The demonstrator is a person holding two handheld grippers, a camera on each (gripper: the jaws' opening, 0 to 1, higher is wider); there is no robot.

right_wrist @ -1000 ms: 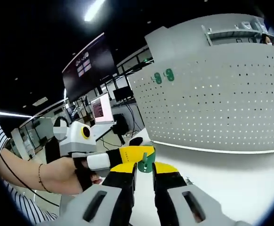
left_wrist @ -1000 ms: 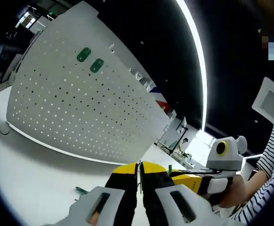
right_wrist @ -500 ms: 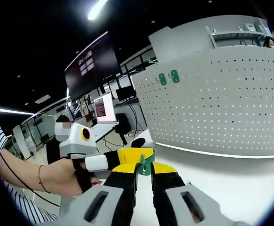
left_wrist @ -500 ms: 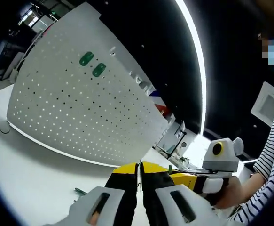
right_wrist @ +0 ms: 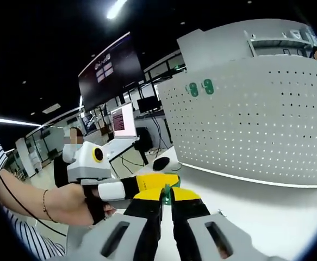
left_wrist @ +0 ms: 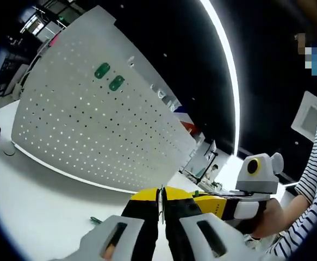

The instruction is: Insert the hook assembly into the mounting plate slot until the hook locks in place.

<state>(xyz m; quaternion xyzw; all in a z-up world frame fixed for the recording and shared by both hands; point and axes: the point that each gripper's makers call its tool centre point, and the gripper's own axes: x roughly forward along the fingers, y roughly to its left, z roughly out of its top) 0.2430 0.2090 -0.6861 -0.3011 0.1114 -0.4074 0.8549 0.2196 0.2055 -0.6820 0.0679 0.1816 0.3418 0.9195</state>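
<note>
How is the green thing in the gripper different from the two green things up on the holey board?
The green piece is pinched between the right gripper's jaws, low and near the table; the two green pieces sit side by side high on the white pegboard. The held one is mostly hidden; the mounted pair show fully. All are green.

matt white perforated board (left_wrist: 93, 130), glossy white table (left_wrist: 33, 201), small green plastic hook (right_wrist: 167, 194).
</note>
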